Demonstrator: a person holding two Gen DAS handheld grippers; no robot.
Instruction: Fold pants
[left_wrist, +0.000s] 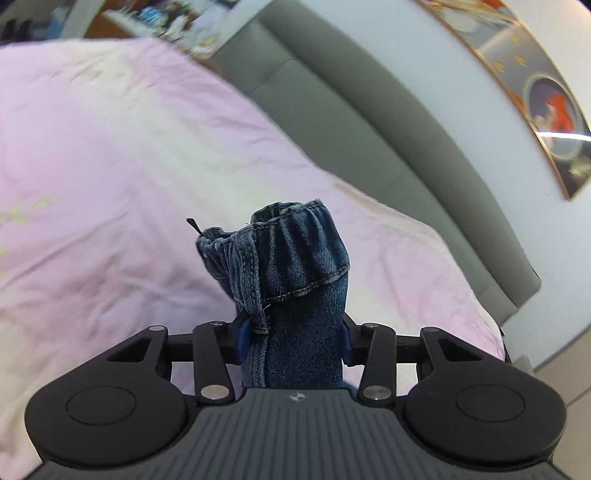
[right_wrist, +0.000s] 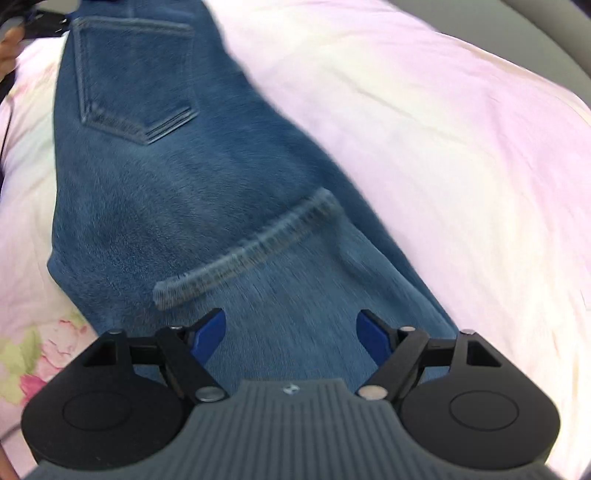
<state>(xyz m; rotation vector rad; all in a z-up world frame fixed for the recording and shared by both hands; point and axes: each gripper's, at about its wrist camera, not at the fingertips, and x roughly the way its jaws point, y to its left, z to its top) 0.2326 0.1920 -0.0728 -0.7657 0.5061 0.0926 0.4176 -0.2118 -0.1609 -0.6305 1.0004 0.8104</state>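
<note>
Blue jeans (right_wrist: 192, 206) lie on a pink bedsheet (right_wrist: 424, 122), back pocket (right_wrist: 133, 77) at the top left, with a leg hem (right_wrist: 247, 251) folded across them. My right gripper (right_wrist: 291, 332) is open and empty just above the denim below that hem. My left gripper (left_wrist: 291, 339) is shut on a bunched part of the jeans (left_wrist: 291, 266), a stitched hem or waistband edge, held up above the bed (left_wrist: 110, 166).
A grey padded headboard (left_wrist: 351, 110) runs along the bed's far side, with a framed picture (left_wrist: 546, 96) on the white wall. A cluttered shelf (left_wrist: 166, 22) is at the top left. A floral patch (right_wrist: 44, 350) marks the sheet's lower left.
</note>
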